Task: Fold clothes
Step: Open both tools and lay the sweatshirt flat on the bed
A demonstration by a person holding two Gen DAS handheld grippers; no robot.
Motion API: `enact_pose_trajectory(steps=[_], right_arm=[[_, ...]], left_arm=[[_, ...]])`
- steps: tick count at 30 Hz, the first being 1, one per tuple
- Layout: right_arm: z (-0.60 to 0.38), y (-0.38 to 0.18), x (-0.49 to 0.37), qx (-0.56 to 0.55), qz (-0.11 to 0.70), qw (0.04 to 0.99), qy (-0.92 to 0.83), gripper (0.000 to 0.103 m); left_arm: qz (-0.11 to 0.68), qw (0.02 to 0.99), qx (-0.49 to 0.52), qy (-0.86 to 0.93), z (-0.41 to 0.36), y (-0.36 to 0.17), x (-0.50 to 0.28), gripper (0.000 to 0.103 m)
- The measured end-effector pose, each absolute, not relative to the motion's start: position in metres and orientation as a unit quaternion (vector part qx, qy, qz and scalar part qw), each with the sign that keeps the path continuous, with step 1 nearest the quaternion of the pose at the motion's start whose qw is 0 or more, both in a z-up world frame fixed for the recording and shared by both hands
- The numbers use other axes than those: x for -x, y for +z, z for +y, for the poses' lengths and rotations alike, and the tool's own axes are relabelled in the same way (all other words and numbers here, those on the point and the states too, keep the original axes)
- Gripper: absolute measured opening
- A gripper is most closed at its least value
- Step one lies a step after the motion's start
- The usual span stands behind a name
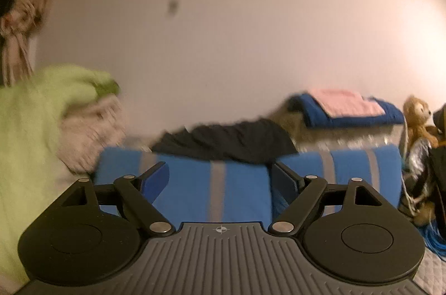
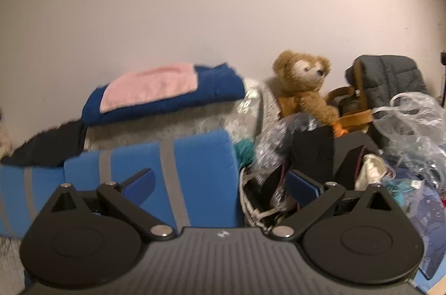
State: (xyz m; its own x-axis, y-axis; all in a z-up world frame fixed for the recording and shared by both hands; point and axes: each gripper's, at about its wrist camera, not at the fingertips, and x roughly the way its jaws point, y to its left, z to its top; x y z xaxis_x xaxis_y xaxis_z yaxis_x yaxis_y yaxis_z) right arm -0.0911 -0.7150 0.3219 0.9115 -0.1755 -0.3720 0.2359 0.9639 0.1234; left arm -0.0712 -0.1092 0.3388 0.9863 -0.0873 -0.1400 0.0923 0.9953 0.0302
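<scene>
Ahead, black garment [image 1: 228, 141] drapes over blue striped cushion [image 1: 239, 191]

No readable text, brand, or number in either view. Only marks were small printed symbols on the ribbed grey gripper bodies: a white crosshair-in-circle registration mark [image 1: 222, 230] sat at the front centre edge of the left gripper [image 1: 220, 178] body, and a similar small white emblem [image 2: 222, 233] sat at the same spot on the right gripper [image 2: 220, 183] body, too blurred to resolve. The small tag on the clutter right of that emblem was illegible.
</scene>
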Motion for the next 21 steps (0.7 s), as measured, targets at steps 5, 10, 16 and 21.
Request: enact_pose_trajectory(steps=[5,10,16,21], right_arm=[[-0.700,0.296,0.063,-0.070,0.197,0.973,-0.093,0.102],[-0.679,0.262,0.037,-0.063,0.224,0.970,-0.070,0.102],[-0.658,0.231,0.014,-0.053,0.254,0.964,-0.052,0.102],[-0.653,0.207,-0.002,-0.054,0.277,0.958,-0.053,0.102]], left_arm=[[0.133,0.990,-0.017,-0.047,-0.154,0.278,0.041,0.082],[0.194,0.980,-0.040,-0.023,-0.194,0.225,0.018,0.082],[0.233,0.971,-0.051,-0.028,-0.221,0.190,-0.004,0.082],[0.256,0.966,-0.035,-0.023,-0.227,0.169,-0.014,0.082]])
